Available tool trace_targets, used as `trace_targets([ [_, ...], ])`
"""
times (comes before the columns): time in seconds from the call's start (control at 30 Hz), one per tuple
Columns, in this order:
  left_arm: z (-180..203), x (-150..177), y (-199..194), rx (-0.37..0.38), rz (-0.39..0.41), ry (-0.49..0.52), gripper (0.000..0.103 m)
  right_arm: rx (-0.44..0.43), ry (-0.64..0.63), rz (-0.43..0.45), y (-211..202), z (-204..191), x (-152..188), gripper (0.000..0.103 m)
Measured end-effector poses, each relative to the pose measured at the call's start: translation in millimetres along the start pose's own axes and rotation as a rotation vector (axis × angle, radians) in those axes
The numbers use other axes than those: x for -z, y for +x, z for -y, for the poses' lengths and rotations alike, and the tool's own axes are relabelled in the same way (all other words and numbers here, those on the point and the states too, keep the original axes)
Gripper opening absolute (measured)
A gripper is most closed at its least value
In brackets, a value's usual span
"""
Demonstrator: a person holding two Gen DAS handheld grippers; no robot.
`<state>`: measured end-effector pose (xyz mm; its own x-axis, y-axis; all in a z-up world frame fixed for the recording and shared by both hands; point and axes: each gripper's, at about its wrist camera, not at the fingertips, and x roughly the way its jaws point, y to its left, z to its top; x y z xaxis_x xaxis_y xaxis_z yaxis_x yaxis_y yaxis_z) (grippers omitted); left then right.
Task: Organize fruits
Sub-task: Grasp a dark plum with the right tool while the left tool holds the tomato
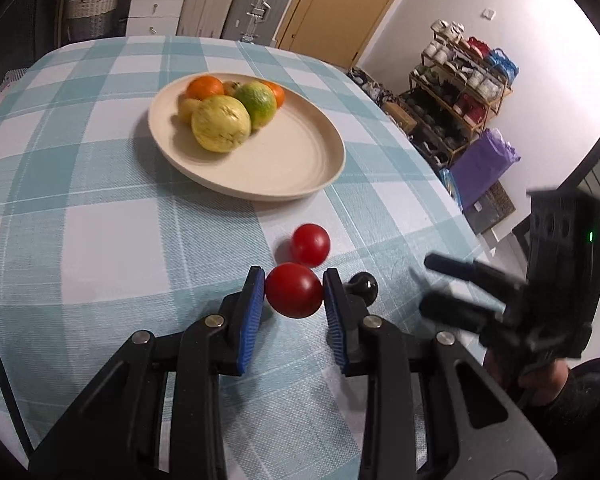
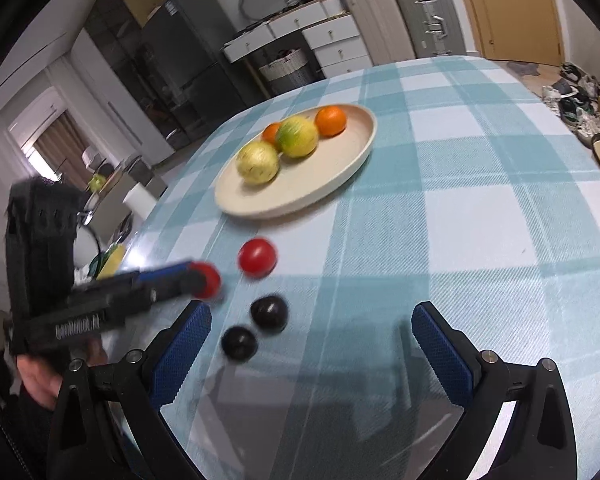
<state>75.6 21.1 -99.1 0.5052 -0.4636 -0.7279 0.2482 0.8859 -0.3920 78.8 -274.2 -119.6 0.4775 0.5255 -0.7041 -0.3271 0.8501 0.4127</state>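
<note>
Checked desk [image 1: 80,208], plate [image 1: 324,160] already part-filled with citrus. Left tongs [image 1: 294,296] clenched on a red tomato [image 1: 294,290], just off the cloth; right tongs [image 2: 312,340] released, idle. Carry high over the second tomato [image 1: 310,245], release low onto bare plate so it can't roll.
</note>
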Motion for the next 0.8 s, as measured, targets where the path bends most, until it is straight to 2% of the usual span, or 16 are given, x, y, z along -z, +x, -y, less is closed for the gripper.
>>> trace_targets([
  [0.17, -8, -2, -11, 0.001, 0.022, -0.018, 0.027, -0.028, -0.036, -0.037, 0, -14, 16, 0.102],
  [0.43, -17, 3, -26, 0.008, 0.043, -0.027, 0.027, -0.065, -0.11, -0.033, 1, -42, 30, 0.102],
  [0.5, -19, 5, -29, 0.008, 0.046, -0.032, 0.027, -0.073, -0.117, -0.039, 7, -47, 33, 0.099],
  [0.6, -23, 7, -33, 0.004, 0.051, -0.038, 0.027, -0.074, -0.12, -0.061, 17, -52, 34, 0.086],
  [0.73, -28, 10, -37, 0.001, 0.055, -0.048, 0.027, -0.074, -0.152, -0.061, 22, -62, 35, 0.084],
  [0.8, -32, 11, -38, -0.005, 0.055, -0.052, 0.027, -0.072, -0.168, -0.062, 25, -64, 35, 0.077],
])
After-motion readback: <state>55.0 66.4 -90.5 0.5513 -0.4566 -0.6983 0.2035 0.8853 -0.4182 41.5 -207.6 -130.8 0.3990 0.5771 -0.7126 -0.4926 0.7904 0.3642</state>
